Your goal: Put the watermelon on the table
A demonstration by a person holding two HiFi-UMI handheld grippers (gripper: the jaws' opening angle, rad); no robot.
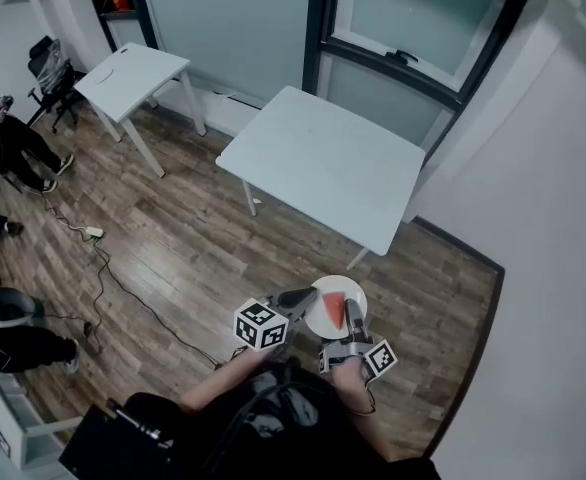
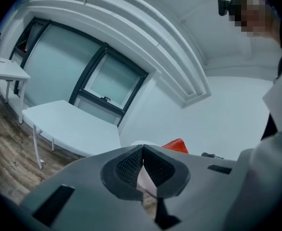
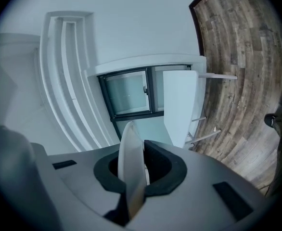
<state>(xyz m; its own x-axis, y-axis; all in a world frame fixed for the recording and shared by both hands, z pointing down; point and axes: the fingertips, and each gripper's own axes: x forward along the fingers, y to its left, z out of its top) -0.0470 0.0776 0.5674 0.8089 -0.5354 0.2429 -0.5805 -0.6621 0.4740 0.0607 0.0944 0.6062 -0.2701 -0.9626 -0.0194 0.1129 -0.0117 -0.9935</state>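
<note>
A red watermelon slice [image 1: 330, 314] lies on a round white plate [image 1: 346, 290], carried above the wooden floor just short of the nearer white table [image 1: 323, 163]. My left gripper [image 1: 311, 294] is shut on the plate's left rim, and my right gripper [image 1: 352, 308] is shut on its near right rim. In the left gripper view the jaws [image 2: 142, 150] pinch the white plate [image 2: 146, 181], with the watermelon slice [image 2: 176, 146] just past them and the table [image 2: 69, 126] beyond. In the right gripper view the plate [image 3: 130, 162] stands edge-on between the closed jaws [image 3: 140, 148].
A second white table [image 1: 133, 73] stands at the back left. People [image 1: 13, 143] and an office chair [image 1: 51, 68] are along the left side, and a cable [image 1: 113, 278] runs across the floor. Windows [image 1: 413, 28] and a white wall close off the far and right sides.
</note>
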